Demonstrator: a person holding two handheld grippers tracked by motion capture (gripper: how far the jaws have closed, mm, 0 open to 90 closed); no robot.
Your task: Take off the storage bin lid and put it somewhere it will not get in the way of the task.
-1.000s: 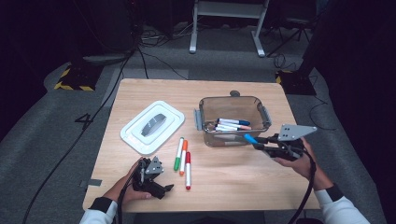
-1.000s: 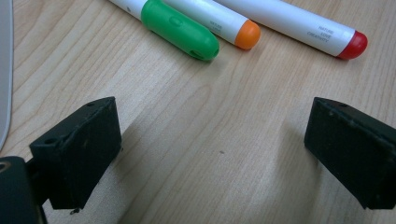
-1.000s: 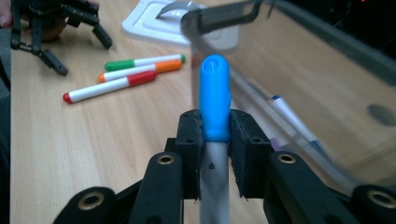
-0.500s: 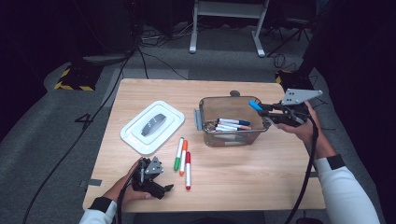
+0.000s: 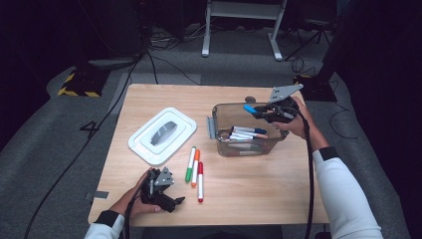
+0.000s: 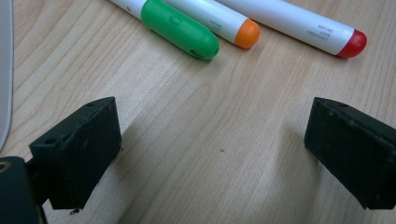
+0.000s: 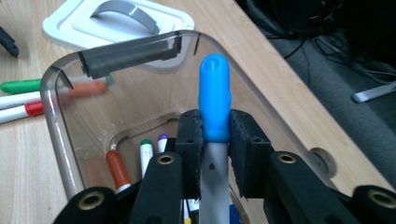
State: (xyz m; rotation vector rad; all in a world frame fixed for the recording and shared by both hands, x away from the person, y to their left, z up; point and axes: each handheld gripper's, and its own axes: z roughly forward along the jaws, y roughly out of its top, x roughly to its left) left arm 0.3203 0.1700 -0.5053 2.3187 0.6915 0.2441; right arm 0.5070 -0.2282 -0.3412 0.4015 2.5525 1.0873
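Blue-capped marker (image 7: 215,100) — clamped in right gripper (image 7: 215,140) | roughly level, cap toward container's (image 7: 56,100) far end

The red-capped marker (image 6: 317,29) carries small grey print reading "NATURE" above a second, blurred line. The orange-capped marker (image 6: 219,21) bears similar print, too small to read. On the floor left of the worktop (image 5: 268,184), a dark "4" (image 5: 91,129) is marked.

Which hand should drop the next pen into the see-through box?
Probably the right: its hand-held gripper already clamps the blue-capped marker above the clear plastic box. The left hand-held gripper rests open and empty on the table.
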